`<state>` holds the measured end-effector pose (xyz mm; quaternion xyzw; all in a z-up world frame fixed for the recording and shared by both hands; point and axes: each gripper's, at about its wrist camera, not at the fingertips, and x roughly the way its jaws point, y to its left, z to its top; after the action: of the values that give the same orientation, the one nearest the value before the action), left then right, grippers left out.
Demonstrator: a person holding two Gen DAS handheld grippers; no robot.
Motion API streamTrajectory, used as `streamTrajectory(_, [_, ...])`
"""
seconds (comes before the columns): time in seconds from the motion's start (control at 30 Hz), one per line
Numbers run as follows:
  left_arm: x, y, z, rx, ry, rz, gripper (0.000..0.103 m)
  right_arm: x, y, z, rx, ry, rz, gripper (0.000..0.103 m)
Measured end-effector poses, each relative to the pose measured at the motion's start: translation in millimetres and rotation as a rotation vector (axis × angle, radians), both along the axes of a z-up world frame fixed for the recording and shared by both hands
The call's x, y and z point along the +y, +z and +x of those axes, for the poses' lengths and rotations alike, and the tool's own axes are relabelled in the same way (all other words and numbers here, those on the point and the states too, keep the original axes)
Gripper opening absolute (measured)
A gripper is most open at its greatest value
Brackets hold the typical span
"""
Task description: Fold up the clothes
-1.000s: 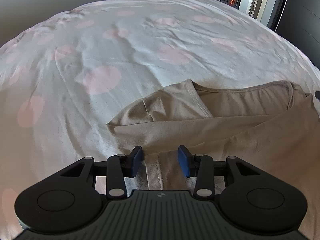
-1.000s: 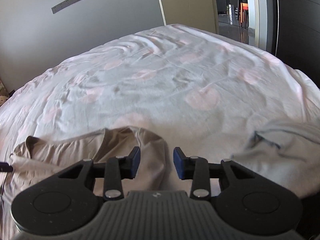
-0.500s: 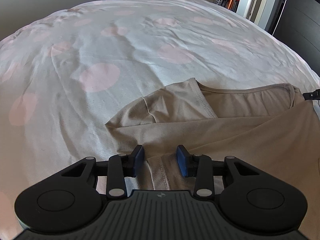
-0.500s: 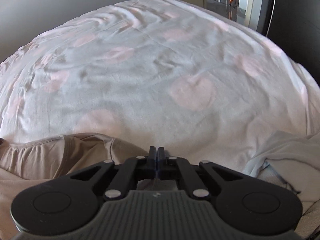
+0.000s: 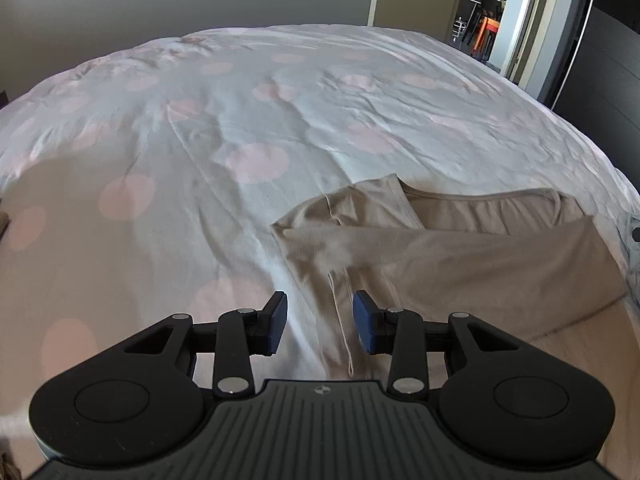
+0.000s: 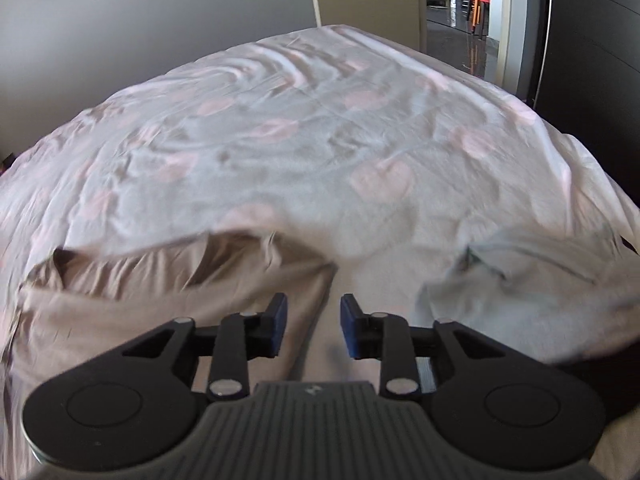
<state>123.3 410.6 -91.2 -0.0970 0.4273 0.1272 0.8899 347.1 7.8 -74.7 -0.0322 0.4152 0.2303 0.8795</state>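
Beige shirt (image 5: 460, 264) lies beyond both fingers (untouched).

Daylight is cast from the doorway (image 5: 486, 20) at upper right; near bedsheet (image 5: 120, 260) is shadowed. Right view is motion-blurred; edges are fisheye-bent and vignetted in both.

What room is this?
Most likely a bedroom: a big bed with a pink-spotted sheet, a beige shirt lying on it, and a doorway to another room.
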Motion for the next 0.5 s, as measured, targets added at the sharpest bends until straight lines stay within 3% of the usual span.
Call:
streamTrajectory(0.2, [-34.6, 23.0, -76.7, 0.021, -0.088, 0.058, 0.035, -27.5, 13.4, -85.1, -0.042, 0.058, -0.021, 0.04])
streamTrajectory(0.37, [-61.3, 35.8, -135.6, 0.04, -0.157, 0.089, 0.036, -44.7, 18.1, -156.0, -0.018, 0.131, -0.057, 0.04])
streamTrajectory(0.5, [-79.8, 34.7, -170.4, 0.102, -0.189, 0.086, 0.039, -60.6, 13.8, -209.1, 0.021, 0.148, -0.102, 0.04])
